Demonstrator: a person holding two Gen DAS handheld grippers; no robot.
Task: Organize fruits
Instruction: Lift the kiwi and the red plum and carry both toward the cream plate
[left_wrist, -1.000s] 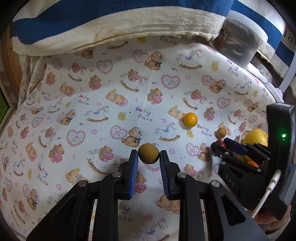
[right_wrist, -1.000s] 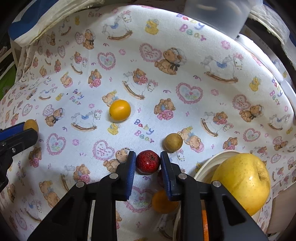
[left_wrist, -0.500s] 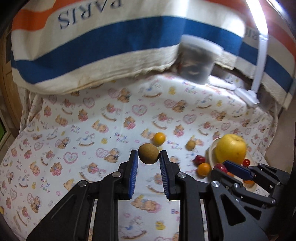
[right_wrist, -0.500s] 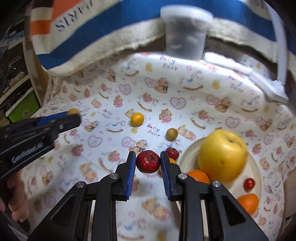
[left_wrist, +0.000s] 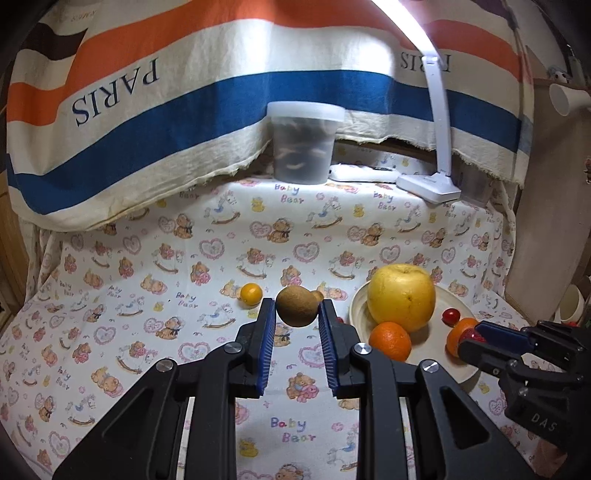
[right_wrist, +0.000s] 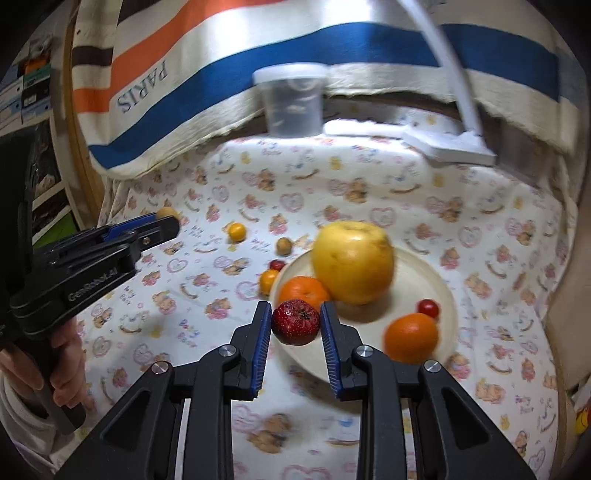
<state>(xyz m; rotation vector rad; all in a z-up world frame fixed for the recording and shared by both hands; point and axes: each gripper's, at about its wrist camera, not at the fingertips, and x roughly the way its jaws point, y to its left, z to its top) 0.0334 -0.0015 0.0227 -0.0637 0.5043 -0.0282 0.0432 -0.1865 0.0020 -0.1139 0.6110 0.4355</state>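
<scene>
White cloth (left_wrist: 147, 332) printed with teddy bears and pink hearts; cream plate (right_wrist: 424, 269) holds a yellow apple (right_wrist: 352, 262), oranges (right_wrist: 411, 338); backdrop towel (left_wrist: 221, 96) striped orange, blue.

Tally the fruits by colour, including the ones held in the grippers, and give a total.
Yellow fruit: 1, on the plate.
Orange fruits: 4, two on the plate, two on the cloth.
Red fruits: 3, one in the right gripper.
Brown fruits: 2, one in the left gripper.
Total: 10.

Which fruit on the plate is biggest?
The yellow apple at the back of the plate; it dwarfs both oranges and the cherry tomato.
</scene>
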